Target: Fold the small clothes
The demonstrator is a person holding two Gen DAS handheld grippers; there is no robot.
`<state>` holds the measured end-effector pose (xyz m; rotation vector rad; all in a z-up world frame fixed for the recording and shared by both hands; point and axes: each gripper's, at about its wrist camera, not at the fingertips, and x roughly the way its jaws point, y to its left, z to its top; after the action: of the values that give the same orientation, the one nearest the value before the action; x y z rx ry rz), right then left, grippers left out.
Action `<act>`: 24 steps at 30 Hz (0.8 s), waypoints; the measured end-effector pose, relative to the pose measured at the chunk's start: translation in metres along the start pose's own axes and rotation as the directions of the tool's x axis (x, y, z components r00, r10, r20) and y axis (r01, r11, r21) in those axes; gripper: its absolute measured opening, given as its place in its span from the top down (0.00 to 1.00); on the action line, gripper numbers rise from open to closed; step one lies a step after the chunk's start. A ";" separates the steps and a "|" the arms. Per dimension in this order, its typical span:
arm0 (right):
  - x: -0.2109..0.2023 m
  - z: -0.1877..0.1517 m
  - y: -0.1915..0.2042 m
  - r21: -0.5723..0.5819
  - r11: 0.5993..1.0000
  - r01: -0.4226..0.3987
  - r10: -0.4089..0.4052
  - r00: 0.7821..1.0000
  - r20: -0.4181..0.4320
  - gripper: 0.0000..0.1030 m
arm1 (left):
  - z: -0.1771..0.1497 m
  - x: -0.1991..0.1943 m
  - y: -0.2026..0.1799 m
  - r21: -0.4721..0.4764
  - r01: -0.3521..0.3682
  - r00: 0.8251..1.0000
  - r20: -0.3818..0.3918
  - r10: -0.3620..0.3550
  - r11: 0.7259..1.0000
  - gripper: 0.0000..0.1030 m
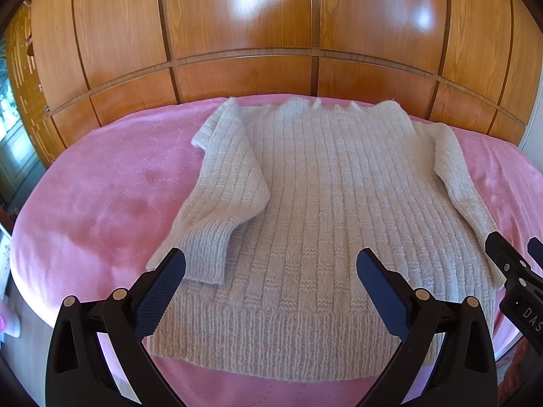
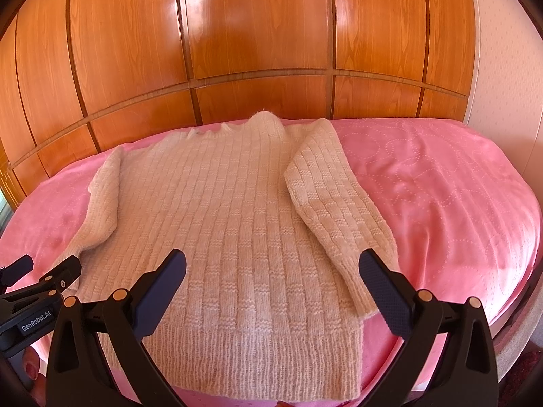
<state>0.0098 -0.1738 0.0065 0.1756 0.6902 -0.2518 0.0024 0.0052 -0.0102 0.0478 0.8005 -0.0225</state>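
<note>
- The cream knitted sweater (image 1: 305,210) lies flat on the pink bedspread (image 1: 95,196), collar toward the wooden wardrobe (image 1: 237,34), ribbed hem nearest the cameras, long axis running away from them.
- Both sleeves slant down along the body's sides.
- The left hand-held gripper (image 1: 271,264) hovers spread wide above the hem by the left cuff, holding nothing.
- The right hand-held gripper (image 2: 273,264) hangs likewise spread and empty near the right cuff.

- Sweater (image 1: 305,203) lies flat on bedspread (image 1: 101,186), collar toward wardrobe (image 1: 237,34) behind.
- Sleeves rest beside body, left and right.
</note>
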 end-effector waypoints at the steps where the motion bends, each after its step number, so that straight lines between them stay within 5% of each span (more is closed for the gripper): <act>1: 0.000 0.000 0.000 0.001 1.000 -0.001 0.001 1.000 0.002 0.02 | 0.000 0.000 0.000 0.002 0.002 1.000 -0.001 -0.002 1.000 0.03; 17: 0.050 -0.005 0.005 -0.076 0.996 -0.046 0.047 0.999 0.019 0.02 | -0.003 0.028 0.004 0.022 0.085 0.994 -0.065 -0.083 0.996 0.03; 24: 0.084 0.006 0.003 -0.101 0.995 -0.015 0.017 1.000 0.022 0.02 | -0.004 0.044 0.050 -0.107 0.182 0.983 0.009 -0.182 0.977 0.03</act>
<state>0.0762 -0.1869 -0.0430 0.0819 0.6766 -0.2031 0.0315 0.0548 -0.0428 -0.1277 0.8041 -0.1529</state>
